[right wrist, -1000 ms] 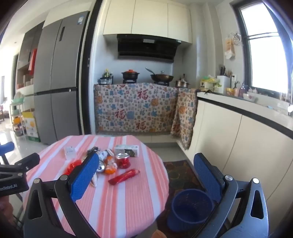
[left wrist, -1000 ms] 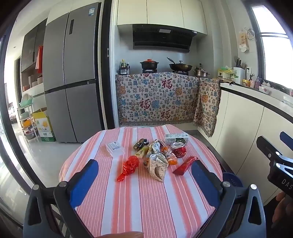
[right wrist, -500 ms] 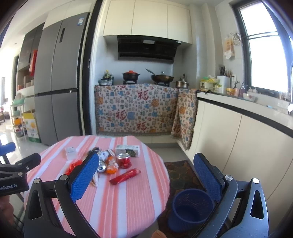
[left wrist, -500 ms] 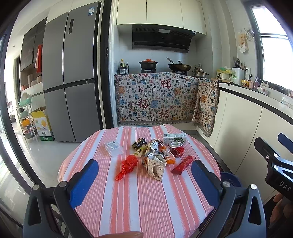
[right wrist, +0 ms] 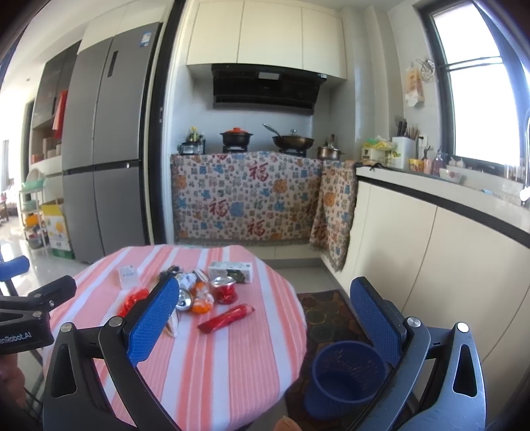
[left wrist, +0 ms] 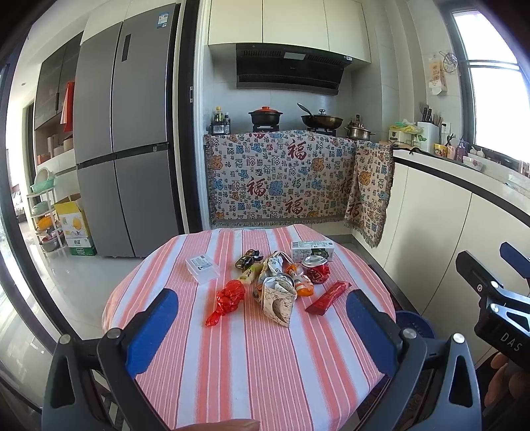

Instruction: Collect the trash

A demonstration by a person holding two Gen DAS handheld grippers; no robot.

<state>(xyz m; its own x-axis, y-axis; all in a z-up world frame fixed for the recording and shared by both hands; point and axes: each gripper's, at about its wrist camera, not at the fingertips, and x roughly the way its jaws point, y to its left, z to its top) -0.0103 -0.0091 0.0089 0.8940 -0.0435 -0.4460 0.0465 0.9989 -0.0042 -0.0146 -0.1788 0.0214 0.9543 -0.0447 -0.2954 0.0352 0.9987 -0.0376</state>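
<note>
Both grippers have drifted back slightly. We hold the left gripper (left wrist: 261, 326) with jaws apart, empty, over the striped table (left wrist: 251, 361); trash (left wrist: 276, 281) sits frame-centre. Lower right, our right gripper (right wrist: 265, 326) gapes above the blue bin (right wrist: 344, 378).

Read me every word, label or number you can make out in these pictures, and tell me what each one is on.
"福": repeated in red on the patterned cloth draped over the stove counter.
"DAS": on the right gripper body, cut off at the picture's edge.
"enRobot.AI": on the left gripper body, its start cut off.
Too small or blurred to read: the carton, clear box label, red wrapper, fridge sticker, yellow box.
</note>
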